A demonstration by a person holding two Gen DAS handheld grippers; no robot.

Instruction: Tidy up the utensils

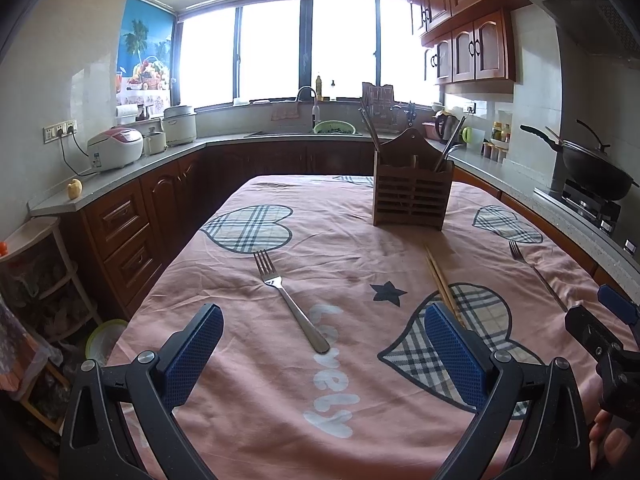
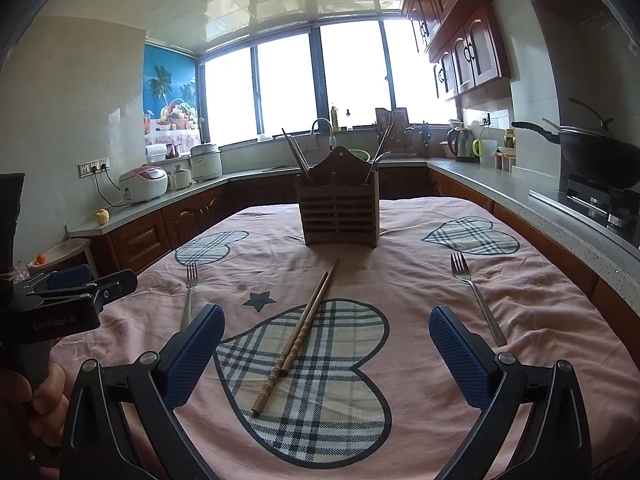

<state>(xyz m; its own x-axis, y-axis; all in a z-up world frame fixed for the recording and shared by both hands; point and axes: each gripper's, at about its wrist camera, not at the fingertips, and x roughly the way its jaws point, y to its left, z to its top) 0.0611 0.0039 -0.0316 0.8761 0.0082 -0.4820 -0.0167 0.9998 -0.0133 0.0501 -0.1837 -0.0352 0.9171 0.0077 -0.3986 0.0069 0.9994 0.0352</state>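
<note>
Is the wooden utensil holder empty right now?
No. The wooden utensil holder stands upright, with chopsticks and metal handles sticking out.

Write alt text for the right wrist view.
The open right gripper hovers over a pair of wooden chopsticks on a pink tablecloth, a fork on each side and a wooden utensil holder behind.

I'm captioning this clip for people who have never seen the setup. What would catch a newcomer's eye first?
Probably the pink tablecloth with plaid hearts, which fills both views, and the slatted brown wooden utensil holder standing at its far end. Nearer, a pair of wooden chopsticks lies on a heart between two steel forks, the left fork and the right fork. The open left gripper and open right gripper frame each view.
</note>
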